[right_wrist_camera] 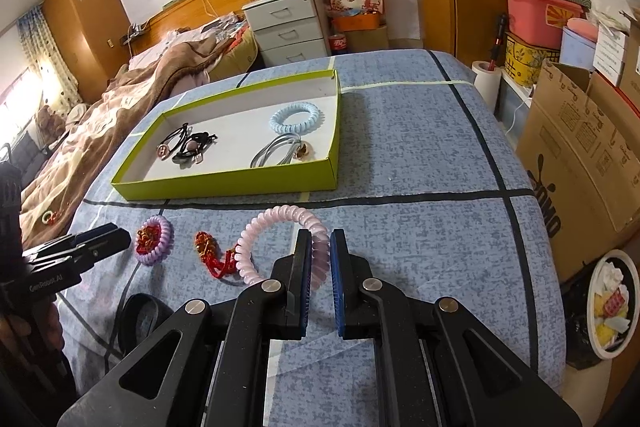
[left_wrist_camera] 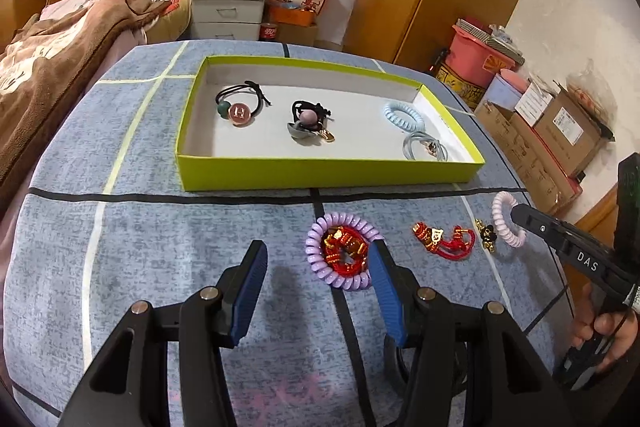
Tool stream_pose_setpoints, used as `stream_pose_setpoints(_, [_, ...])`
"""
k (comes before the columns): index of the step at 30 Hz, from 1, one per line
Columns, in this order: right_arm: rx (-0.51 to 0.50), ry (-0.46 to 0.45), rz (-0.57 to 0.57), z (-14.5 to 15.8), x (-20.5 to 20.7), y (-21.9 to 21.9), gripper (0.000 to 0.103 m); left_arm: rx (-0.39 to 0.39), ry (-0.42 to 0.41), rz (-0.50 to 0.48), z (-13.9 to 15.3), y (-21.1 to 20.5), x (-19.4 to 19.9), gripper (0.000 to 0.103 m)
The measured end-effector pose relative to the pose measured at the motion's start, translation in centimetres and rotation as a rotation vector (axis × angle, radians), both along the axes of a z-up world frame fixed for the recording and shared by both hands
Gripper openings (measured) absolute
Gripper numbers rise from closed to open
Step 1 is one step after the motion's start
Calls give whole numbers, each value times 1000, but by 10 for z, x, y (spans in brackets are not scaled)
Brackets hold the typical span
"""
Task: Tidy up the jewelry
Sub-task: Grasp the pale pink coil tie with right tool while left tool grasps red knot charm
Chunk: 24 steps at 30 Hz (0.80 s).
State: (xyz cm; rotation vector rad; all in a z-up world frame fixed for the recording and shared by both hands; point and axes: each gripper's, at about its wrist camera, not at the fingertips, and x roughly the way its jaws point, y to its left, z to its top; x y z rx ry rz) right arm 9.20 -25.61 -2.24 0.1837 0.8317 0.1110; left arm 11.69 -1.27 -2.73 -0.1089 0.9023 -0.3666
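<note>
A green-walled box (left_wrist_camera: 320, 179) (right_wrist_camera: 224, 187) on the blue bedspread holds two black hair ties with charms, a light-blue coil tie (left_wrist_camera: 404, 115) (right_wrist_camera: 295, 117) and a grey tie. In front of it lie a purple coil tie (left_wrist_camera: 340, 251) (right_wrist_camera: 154, 239) with a red-and-gold bracelet inside it, and a second red bracelet (left_wrist_camera: 444, 241) (right_wrist_camera: 212, 251). My left gripper (left_wrist_camera: 316, 261) (right_wrist_camera: 118, 234) is open, its right finger overlapping the purple coil's right side. My right gripper (right_wrist_camera: 320, 237) (left_wrist_camera: 517, 214) is shut on a pink coil tie (right_wrist_camera: 272, 227) (left_wrist_camera: 505, 223).
A small gold-and-black charm (left_wrist_camera: 486, 233) lies by the pink coil. A black strap (right_wrist_camera: 136, 311) lies near the front edge. A bed with a brown blanket (left_wrist_camera: 48, 59) is to the left. Cardboard boxes (right_wrist_camera: 580, 155) and a bin (right_wrist_camera: 612, 303) stand to the right.
</note>
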Motion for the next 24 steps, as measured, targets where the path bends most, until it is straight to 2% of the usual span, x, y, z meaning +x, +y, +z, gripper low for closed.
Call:
stream_pose_setpoints(5, [5,6,1,-2,0,0,10,63,-26,-3,-1,-10,0,54])
stream_pose_setpoints(8, [7,11,0,-3,1,0,10,88,-45,-23,0,-19,0,46])
stream_pose_setpoints(12, [8,15,6,-5,1,2,10,124,-46,-55,-2,-30,2,44])
stream_pose_setpoints(16, [10,17,11,-6,1,6,10,126,-36,-70,-7,-35,5,43])
stream_pose_setpoints(19, [10,19,12,-6,2,6,10,184,-52,-75,-11,-40,4,38])
stream_pose_setpoints(24, [12,20,11,-7,2,6,10,178,-34,-84,-14,-40,5,34])
